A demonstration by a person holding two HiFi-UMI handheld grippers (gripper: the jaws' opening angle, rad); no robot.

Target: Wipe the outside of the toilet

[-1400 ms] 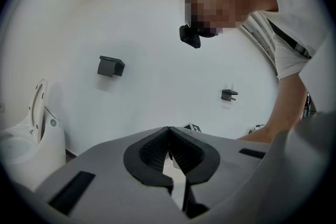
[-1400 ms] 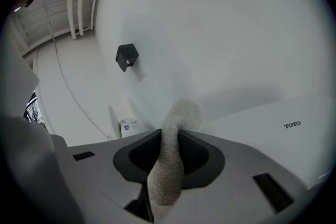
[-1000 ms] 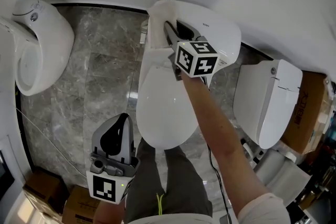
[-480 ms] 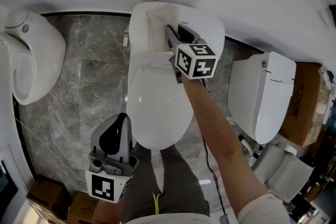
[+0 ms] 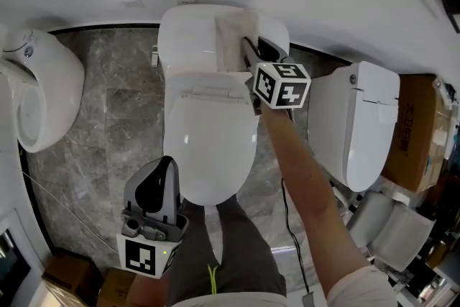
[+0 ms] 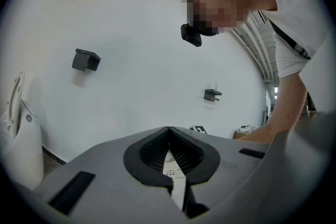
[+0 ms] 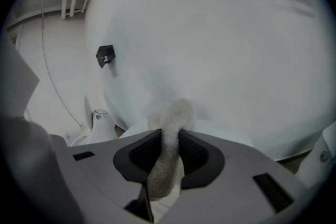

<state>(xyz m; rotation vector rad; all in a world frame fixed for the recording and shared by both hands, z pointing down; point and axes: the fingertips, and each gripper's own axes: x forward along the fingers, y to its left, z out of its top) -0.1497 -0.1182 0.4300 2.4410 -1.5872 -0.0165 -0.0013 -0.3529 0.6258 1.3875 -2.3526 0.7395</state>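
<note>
Cloth: a pale wiping cloth [image 7: 169, 165] is pinched between the jaws of the right hand-held gripper [image 7: 169, 140]. In the head view the cloth [image 5: 231, 31] lies pressed on top of the toilet tank [image 5: 188, 32], right of its middle.
Toilet: the toilet [image 5: 208, 147] stands straight ahead with its lid down. Its long axis runs from the tank at the wall toward the person's legs.
Direction for the wipe: from the right hand-held gripper [image 5: 249, 47], the unwiped tank top lies to the left and the lid lies nearer the person. I judge a sweep across or back along that axis comes next.
Nearer arm: the right, stretched forward over the right edge of the lid, forearm nearly straight.
Left hand-held gripper: the left hand-held gripper [image 5: 162, 167] has its jaws together on nothing. It is held low beside the front left of the bowl, apart from it, and its own view [image 6: 168, 131] tips up at the wall.
Neighbours: another toilet [image 5: 43, 90] on the left and another [image 5: 352, 126] on the right, both apart from the arms.
</note>
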